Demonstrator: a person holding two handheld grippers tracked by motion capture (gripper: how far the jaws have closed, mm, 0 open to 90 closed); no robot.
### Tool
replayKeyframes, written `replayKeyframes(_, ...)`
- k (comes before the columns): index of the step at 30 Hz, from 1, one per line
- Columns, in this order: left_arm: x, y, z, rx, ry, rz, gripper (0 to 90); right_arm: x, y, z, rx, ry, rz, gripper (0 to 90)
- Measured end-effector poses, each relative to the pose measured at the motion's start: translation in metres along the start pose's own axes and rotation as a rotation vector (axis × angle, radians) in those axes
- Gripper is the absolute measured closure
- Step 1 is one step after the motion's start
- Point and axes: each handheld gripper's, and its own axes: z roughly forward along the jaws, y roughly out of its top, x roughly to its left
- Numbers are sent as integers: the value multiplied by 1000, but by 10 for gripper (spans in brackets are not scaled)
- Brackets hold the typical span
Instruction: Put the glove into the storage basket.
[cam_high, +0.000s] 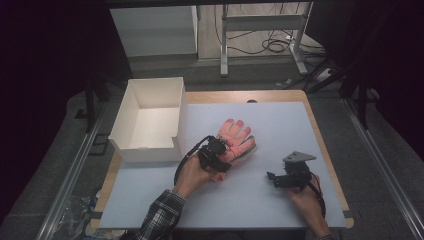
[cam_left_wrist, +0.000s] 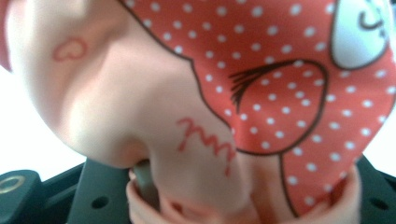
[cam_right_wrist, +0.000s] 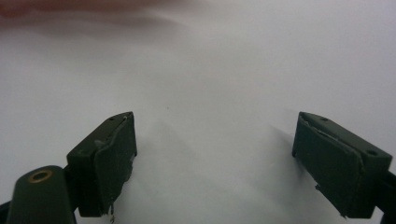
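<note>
Left tongs are clamping the glove's cuff, probably for the box; right tongs are hanging apart over the surface.

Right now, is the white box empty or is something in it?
Empty as far as visible: the high view shows the white box open-topped with bare floor; the glove lies beside it.

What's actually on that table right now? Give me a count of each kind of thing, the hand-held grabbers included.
Gloves: 1, a pink and red polka-dot glove, pinched by the left gripper
Boxes: 1, an open white box
Grippers: 2, the left one and the right gripper, its fingers apart over the bare white tabletop
Total: 4
</note>
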Motion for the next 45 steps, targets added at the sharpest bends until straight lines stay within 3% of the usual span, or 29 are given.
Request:
replayKeyframes(20,18,26,-34,-28,46,-44,446,0,0,0,-2,0,1,140)
replayKeyframes(27,28,41,-59,-41,57,-60,445,0,0,0,-1,2,3,140)
replayKeyframes(34,35,53,-71,-38,75,-76,444,0,0,0,-2,2,2,140)
replayKeyframes(42,51,62,-95,-49,119,-103,444,0,0,0,-2,2,3,140)
replayKeyframes(45,62,63,-107,-61,140,-131,444,0,0,0,-2,3,4,140)
